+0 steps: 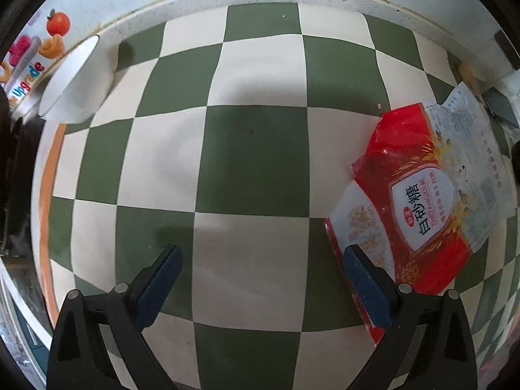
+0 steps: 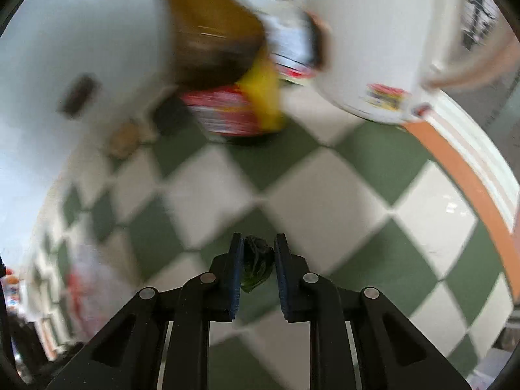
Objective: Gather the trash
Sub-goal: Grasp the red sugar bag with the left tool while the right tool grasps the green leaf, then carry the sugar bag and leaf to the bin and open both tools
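Left wrist view: left gripper (image 1: 261,271) spread wide, nothing between fingers, above checkered cloth (image 1: 253,156). Red sugar bag (image 1: 419,201) flat on cloth, off to right, touching right finger's outer side; long axis runs diagonally up-right. Left gripper nearer bag.

Right wrist view, blurred: right gripper (image 2: 258,260) clamped on small dark crumpled scrap (image 2: 256,261), lodged near fingertips.

- I'm working in a home kitchen: a green-and-white checked cloth (image 1: 253,156) is covering the counter.
- A sugar packet (image 1: 419,201) and white bowl (image 1: 78,81) are lying there.
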A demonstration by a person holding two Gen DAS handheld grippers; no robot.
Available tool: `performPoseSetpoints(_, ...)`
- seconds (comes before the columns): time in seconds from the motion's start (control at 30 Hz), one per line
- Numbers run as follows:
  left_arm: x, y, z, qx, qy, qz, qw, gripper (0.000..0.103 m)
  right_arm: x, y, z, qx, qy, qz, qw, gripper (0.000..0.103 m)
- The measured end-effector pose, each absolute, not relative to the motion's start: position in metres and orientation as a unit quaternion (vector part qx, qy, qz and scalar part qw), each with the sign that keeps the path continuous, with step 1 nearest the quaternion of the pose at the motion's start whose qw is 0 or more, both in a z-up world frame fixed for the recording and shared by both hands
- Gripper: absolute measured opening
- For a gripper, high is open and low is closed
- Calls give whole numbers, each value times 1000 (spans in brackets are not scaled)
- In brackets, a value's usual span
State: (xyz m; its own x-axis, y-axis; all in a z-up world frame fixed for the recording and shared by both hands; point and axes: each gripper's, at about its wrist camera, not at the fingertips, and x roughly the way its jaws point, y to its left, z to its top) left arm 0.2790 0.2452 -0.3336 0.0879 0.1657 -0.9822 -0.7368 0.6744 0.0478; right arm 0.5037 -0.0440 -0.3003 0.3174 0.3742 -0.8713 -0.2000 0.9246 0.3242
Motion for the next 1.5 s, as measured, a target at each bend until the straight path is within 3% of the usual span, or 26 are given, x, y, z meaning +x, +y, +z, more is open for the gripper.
performPoseSetpoints(0.23, 280, 260, -341, -291, 581, 271, 710, 100, 481, 53, -289, 63, 551, 311, 772, 20)
performPoseSetpoints(0.43, 304, 262, -339, -305, 559, 222, 739, 99, 487, 61, -344, 69, 602, 301, 736, 19)
performPoseSetpoints(0.5, 311, 258, -336, -295, 553, 220, 748, 81, 489, 58, -346, 81, 605, 302, 732, 19)
performPoseSetpoints(0.57, 322, 251, -331, -275, 555, 217, 754, 20, 489, 60, -346, 85, 607, 300, 731, 19)
performPoseSetpoints(0.63, 327, 253, -327, -260, 558, 215, 758, 1, 489, 58, -345, 87, 606, 299, 732, 19)
performPoseSetpoints(0.97, 340, 208, -243, -160, 493, 172, 838, 0, 472, -35, -280, 143, 545, 258, 785, 19)
performPoseSetpoints(1.27, 349, 68, -156, -84, 438, 55, 893, 0, 414, -203, -240, 215, 492, 150, 830, 19)
performPoseSetpoints(1.5, 345, -77, -136, -19, 428, -78, 900, 0, 338, -340, -244, 277, 475, 56, 833, 19)
